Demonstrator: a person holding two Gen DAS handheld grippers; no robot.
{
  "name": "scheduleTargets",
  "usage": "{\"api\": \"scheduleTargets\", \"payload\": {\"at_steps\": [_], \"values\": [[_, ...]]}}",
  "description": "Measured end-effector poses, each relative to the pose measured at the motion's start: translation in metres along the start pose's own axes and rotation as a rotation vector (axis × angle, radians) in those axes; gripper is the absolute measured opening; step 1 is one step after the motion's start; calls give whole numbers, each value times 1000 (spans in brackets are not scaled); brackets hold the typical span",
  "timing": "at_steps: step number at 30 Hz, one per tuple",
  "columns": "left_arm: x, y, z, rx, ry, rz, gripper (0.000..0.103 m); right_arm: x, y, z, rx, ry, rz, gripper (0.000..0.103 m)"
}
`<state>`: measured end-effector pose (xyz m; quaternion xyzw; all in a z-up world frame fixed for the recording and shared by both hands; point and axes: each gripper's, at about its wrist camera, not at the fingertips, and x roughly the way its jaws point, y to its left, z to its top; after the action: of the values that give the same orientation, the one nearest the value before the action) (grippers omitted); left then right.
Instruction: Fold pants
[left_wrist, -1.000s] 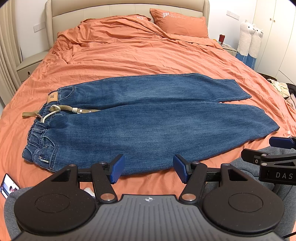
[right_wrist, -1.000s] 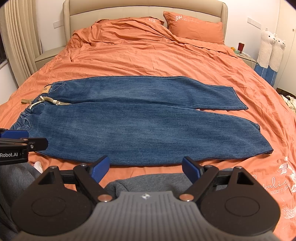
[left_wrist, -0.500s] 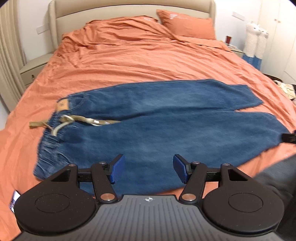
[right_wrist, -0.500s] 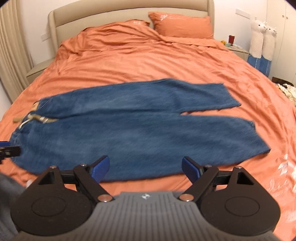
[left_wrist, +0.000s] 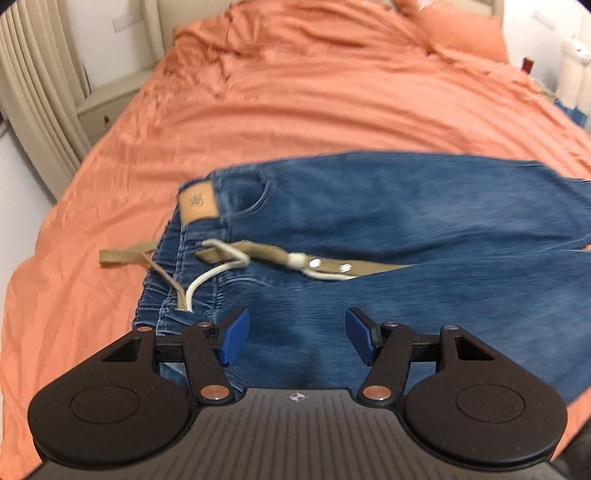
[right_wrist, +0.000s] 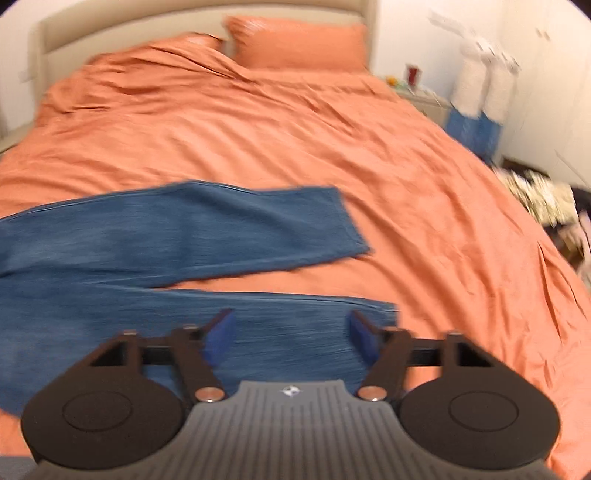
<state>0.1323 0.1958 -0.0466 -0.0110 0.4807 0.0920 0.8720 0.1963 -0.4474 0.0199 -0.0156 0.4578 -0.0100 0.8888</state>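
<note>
Blue jeans lie flat on the orange bed, waist to the left, legs to the right. A tan belt and a white drawstring lie across the waist. My left gripper is open and empty over the near side of the waist area. In the right wrist view the two legs spread apart toward the hems. My right gripper is open and empty over the near leg, close to its hem. Both views are blurred by motion.
The orange duvet covers the whole bed, with a pillow by the headboard. A nightstand and curtain stand at the left. Plush alpacas and a pile of clothes are at the right.
Both grippers have moved forward and down toward the jeans. The left one went toward the waist, the right one toward the leg hems. Both stayed open.
</note>
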Motion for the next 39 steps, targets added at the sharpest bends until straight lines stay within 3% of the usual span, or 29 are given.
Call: {"api": "scheduleTargets", "payload": {"at_steps": [6,9,14,16,19,27,34,37,39], "values": [[42,20,3,-56,89,33,70,84,-73,7,183,115,-30,30],[58,24,1,-92,124,30,70,117,-88,-2,231,169,-15,31],[72,19,1,-91,161,52,71,156,-95,-16,268,219,19,41],[77,19,2,-97,169,54,71,165,-97,-20,283,225,37,39],[79,19,2,-106,177,54,72,160,-88,-18,218,223,20,12],[80,18,2,-108,172,61,72,103,-57,20,-12,84,-124,6],[69,17,2,-118,145,68,71,125,-49,25,-11,143,-166,7],[60,17,3,-114,119,62,71,121,-48,21,-9,139,-188,16],[55,17,5,-108,105,55,71,110,-48,19,-6,131,-175,32]]}}
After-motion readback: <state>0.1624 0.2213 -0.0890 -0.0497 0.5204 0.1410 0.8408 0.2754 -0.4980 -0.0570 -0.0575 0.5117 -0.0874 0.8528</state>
